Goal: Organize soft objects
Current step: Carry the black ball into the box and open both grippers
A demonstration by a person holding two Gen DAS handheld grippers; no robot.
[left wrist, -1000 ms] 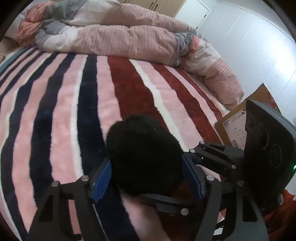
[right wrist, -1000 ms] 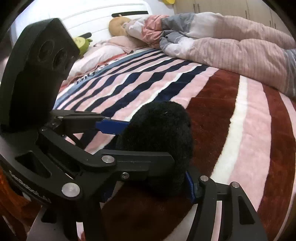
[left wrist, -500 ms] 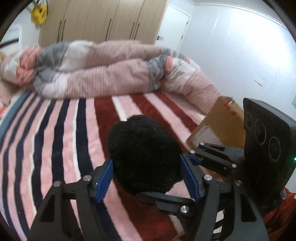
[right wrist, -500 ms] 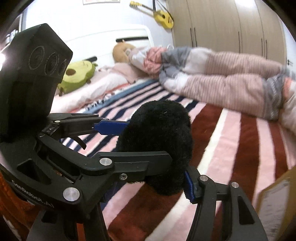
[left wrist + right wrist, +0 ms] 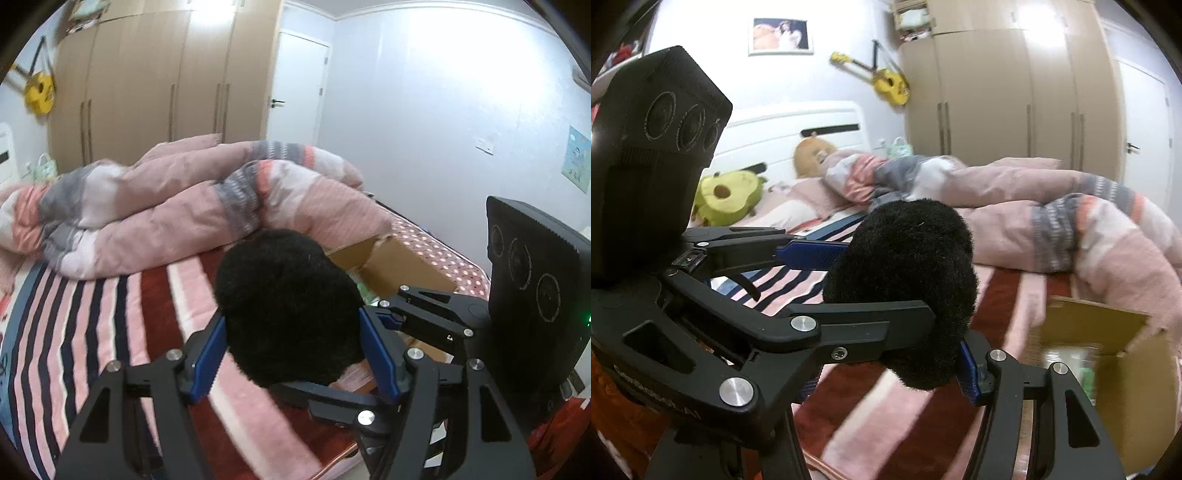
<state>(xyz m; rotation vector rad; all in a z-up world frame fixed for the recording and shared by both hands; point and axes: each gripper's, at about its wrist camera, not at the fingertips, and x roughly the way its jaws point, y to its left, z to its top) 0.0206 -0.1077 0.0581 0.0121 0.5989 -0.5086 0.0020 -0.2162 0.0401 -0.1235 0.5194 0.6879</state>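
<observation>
Carrying step: both the left gripper (image 5: 291, 354) and right gripper (image 5: 886, 314) have jaws clamped on the black fluffy object (image 5: 288, 306), mid-frame above the bed (image 5: 110, 332). Next, probably lowering it into the cardboard box (image 5: 1108, 354), lower right.

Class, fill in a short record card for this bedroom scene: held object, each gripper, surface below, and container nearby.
Held object: black fluffy plush ball, clear of the bed
Left gripper: blue pads pressed on the ball's sides
Right gripper: also clamped on the ball
Surface below: striped pink, navy and maroon fleece blanket
Container nearby: open brown cardboard box beside the bed
</observation>
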